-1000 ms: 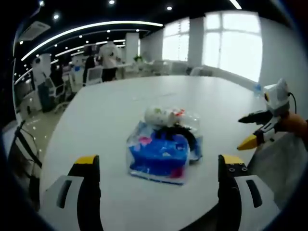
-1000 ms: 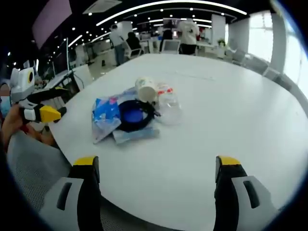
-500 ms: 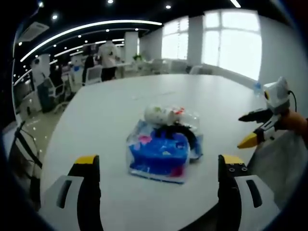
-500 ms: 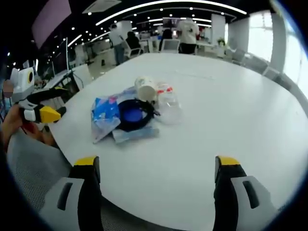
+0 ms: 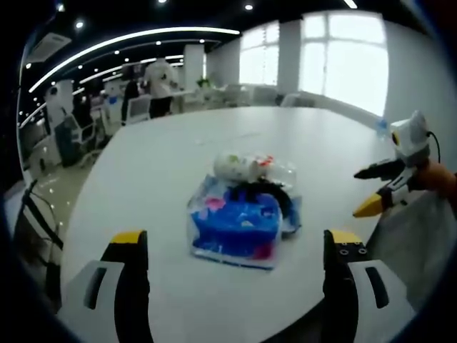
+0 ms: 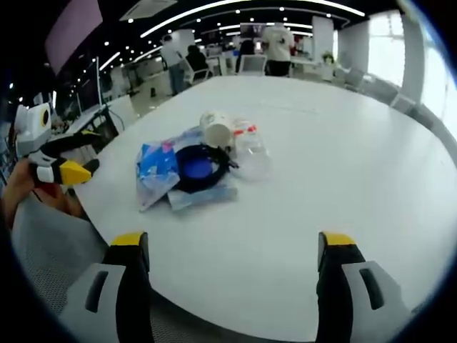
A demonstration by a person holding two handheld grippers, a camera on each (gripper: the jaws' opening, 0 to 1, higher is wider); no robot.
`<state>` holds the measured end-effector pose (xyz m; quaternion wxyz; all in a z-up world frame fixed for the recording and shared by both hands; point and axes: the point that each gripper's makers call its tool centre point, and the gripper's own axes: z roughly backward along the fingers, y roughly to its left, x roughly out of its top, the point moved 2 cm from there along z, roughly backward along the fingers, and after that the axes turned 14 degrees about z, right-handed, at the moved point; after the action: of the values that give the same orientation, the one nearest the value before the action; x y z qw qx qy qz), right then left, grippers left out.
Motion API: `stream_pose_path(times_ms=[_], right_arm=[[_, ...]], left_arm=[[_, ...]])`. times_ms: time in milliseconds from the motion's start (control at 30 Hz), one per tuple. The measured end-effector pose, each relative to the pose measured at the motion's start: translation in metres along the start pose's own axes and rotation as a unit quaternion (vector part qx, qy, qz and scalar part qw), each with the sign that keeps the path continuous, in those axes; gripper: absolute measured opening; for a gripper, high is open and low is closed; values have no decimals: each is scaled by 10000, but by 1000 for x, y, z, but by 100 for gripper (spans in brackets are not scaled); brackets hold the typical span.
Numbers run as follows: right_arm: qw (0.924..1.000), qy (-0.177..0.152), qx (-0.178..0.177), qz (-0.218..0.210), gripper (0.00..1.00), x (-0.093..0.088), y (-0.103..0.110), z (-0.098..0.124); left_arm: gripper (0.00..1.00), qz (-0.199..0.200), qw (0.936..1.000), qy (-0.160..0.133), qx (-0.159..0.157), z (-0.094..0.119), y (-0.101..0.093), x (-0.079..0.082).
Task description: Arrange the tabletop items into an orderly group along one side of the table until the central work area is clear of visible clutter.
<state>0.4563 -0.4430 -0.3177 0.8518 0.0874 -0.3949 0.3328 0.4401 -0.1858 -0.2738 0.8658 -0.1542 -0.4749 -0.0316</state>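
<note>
A small heap lies on the white table (image 5: 143, 179): a blue packet (image 5: 235, 230) in clear wrap, a black ring-shaped item (image 6: 202, 170), a white paper cup (image 6: 216, 130) on its side and a clear plastic bottle (image 6: 251, 153). My left gripper (image 5: 232, 268) stands open near the table's edge, short of the packet, with nothing between its jaws. My right gripper (image 6: 232, 268) is open too, over bare table in front of the heap. Each gripper appears at the side of the other's view: the right gripper (image 5: 382, 189) and the left gripper (image 6: 64, 161).
The table (image 6: 371, 164) is wide and bare around the heap. Office chairs (image 6: 251, 66) and desks stand beyond its far edge, with people (image 5: 161, 82) standing there. A mesh chair back (image 6: 50, 250) is close below the near edge.
Both views have shifted only slightly; the heap and both grippers stay as they were.
</note>
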Motion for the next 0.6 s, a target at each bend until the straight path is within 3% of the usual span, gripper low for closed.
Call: stream_pose_path(times_ms=[600], right_arm=[[10000,-56,61,-49,93,2,1,-1]], left_arm=[[99,-73,10000,13,-55,0,-3,1]])
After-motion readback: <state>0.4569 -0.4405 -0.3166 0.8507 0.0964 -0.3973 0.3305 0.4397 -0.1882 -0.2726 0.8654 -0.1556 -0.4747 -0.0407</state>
